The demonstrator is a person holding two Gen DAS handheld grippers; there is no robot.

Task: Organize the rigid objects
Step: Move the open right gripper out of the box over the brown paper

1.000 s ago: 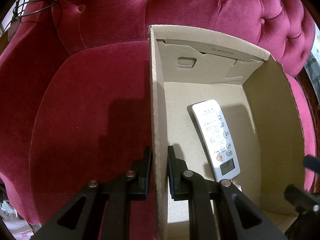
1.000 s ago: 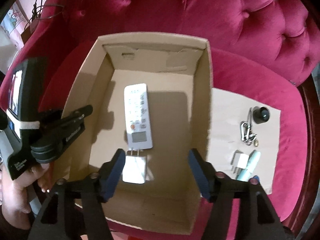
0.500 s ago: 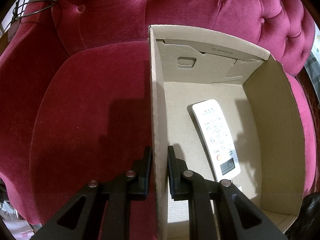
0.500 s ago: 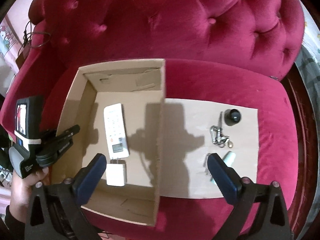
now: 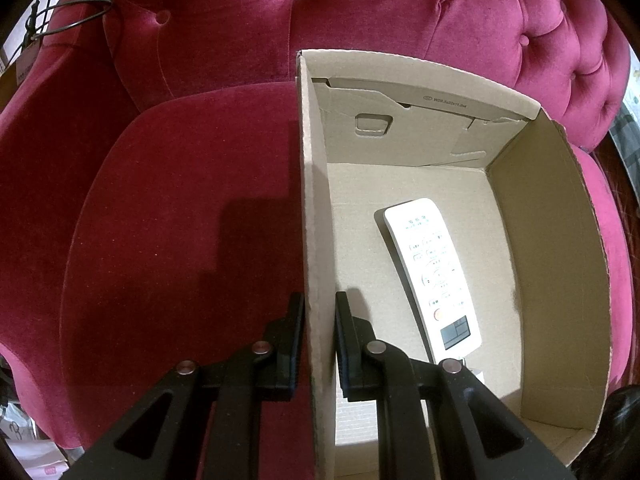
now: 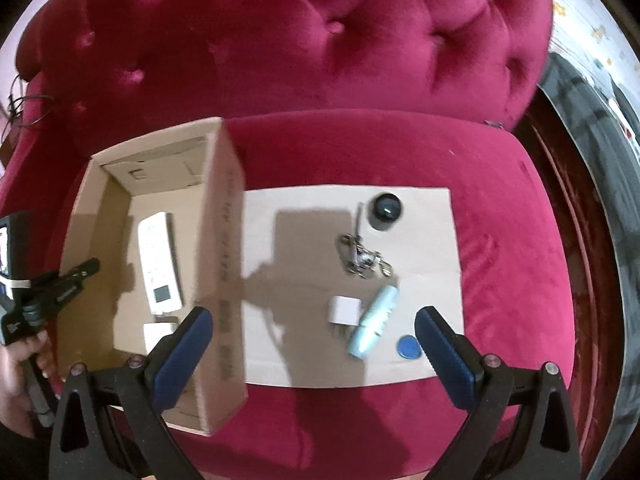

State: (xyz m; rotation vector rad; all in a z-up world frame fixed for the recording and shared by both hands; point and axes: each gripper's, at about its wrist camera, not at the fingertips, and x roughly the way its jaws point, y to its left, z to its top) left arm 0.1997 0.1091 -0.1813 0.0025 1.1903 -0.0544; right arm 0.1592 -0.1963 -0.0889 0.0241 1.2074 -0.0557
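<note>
Left gripper clamping cardboard box wall, pointing steeply down

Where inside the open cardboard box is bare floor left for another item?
Inside the cardboard box, bare floor lies beyond the white remote control, toward the far wall, and along its right wall. The near end is crowded by a white plug adapter.

One box, one remote, two chargers, one keyring

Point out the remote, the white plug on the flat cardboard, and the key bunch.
remote [image 5: 434,276]: left wrist view, middle of its button face.
white plug [image 6: 344,311]: right wrist view, centre of its body.
key bunch [image 6: 362,257]: right wrist view, metal rings at its middle.
</note>
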